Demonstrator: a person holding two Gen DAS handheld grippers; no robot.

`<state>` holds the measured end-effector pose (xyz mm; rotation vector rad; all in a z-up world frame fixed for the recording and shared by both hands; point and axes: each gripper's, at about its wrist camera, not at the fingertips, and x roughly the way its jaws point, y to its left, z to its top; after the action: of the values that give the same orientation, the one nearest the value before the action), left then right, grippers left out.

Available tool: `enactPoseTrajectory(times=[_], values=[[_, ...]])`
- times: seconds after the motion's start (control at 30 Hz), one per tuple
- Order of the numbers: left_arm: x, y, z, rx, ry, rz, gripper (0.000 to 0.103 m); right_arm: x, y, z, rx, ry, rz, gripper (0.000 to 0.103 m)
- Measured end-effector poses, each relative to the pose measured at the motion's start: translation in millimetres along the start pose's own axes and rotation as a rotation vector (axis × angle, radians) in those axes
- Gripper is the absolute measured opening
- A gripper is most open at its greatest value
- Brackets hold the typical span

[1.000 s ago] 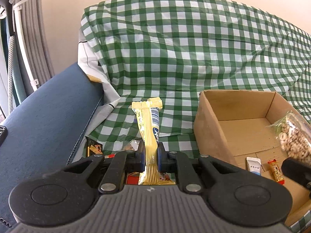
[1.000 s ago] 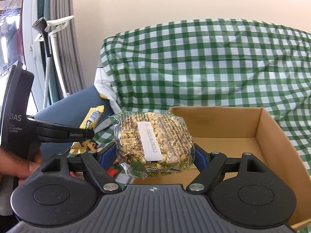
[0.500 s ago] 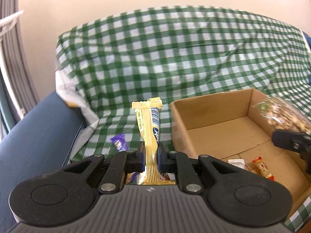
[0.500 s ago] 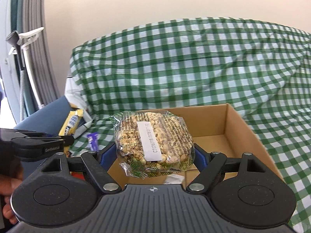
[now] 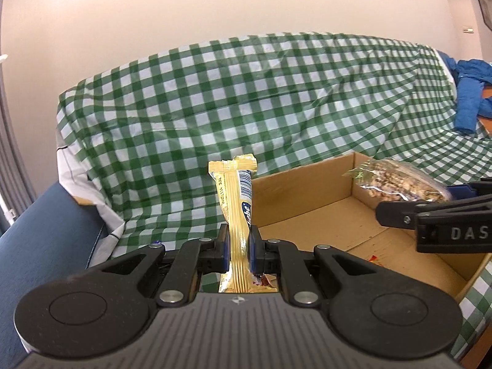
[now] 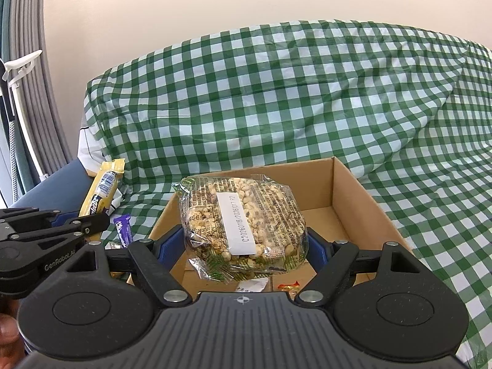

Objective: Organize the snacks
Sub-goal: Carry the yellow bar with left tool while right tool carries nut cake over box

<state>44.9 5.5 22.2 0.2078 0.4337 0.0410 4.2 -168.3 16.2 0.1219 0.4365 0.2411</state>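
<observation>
Two snacks carried at once: yellow bar (image 5: 236,215) pinched upright in the nearly closed left gripper (image 5: 239,247), at 9 o'clock of the cardboard box (image 6: 347,196); clear puffed-grain bag (image 6: 244,221) clamped across its width by the widely spread right gripper (image 6: 246,250), over the box's near half, probably for dropping both in. Purple wrapper (image 6: 123,230) lying on the checked cloth (image 6: 276,98) at 9 o'clock of the box. Box floor mostly hidden by bag and gripper body; white packet (image 6: 252,285) and red-orange candy (image 6: 289,286) only partly visible; bar's lower end cut off.

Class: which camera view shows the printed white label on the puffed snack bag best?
The right wrist view: the puffed snack bag faces it, white label readable. The left wrist view shows the bag edge-on, label hidden.
</observation>
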Motion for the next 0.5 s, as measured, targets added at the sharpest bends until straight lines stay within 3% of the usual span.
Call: enactPoseTrajectory(times=[0.5], values=[[-8.1, -14.8, -0.7, 0.032, -0.058, -0.088, 0.012, -6.7, 0.6, -2.2, 0.022, -0.041, -0.101, 0.081]])
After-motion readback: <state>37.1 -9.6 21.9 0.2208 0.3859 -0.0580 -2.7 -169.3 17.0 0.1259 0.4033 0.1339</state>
